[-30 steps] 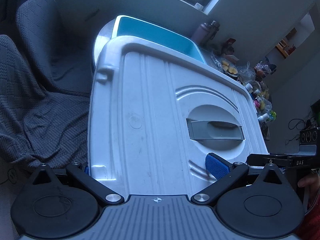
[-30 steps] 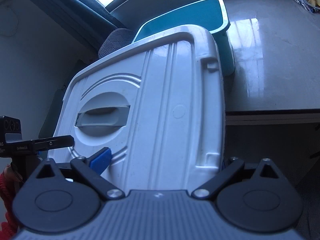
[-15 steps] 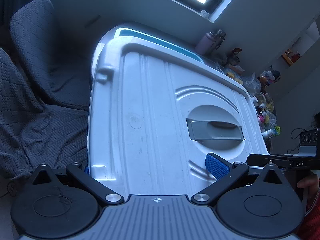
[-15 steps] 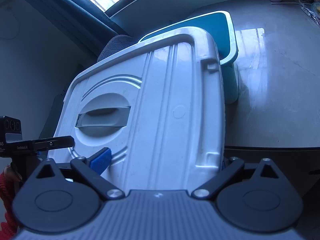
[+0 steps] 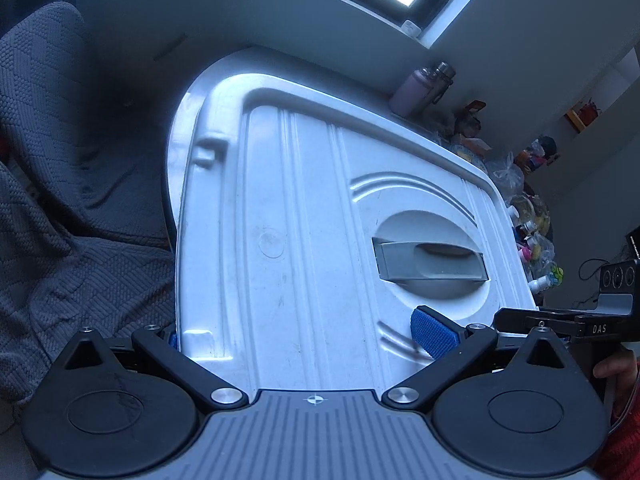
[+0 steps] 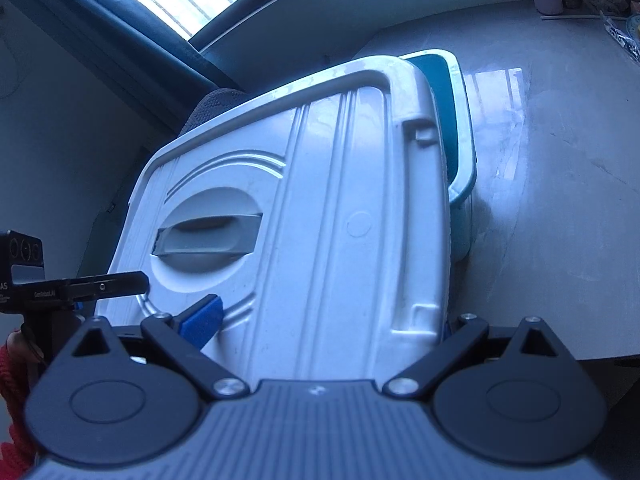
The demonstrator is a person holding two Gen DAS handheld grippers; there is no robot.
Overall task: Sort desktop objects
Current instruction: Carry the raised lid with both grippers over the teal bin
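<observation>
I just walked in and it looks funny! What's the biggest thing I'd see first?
A big white lid fills the middle of both views, with a grey handle sunk into it. Both grippers, left and right, grip its near edge, and a teal bin peeks out behind it on the table.

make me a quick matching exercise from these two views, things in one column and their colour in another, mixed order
Things:
1. lid
2. storage box under the lid
3. recessed handle in the lid
4. bottle by the wall

Colours:
A. grey
B. teal
C. pale pink
D. white

Pairs: 1-D, 2-B, 3-A, 4-C
</observation>
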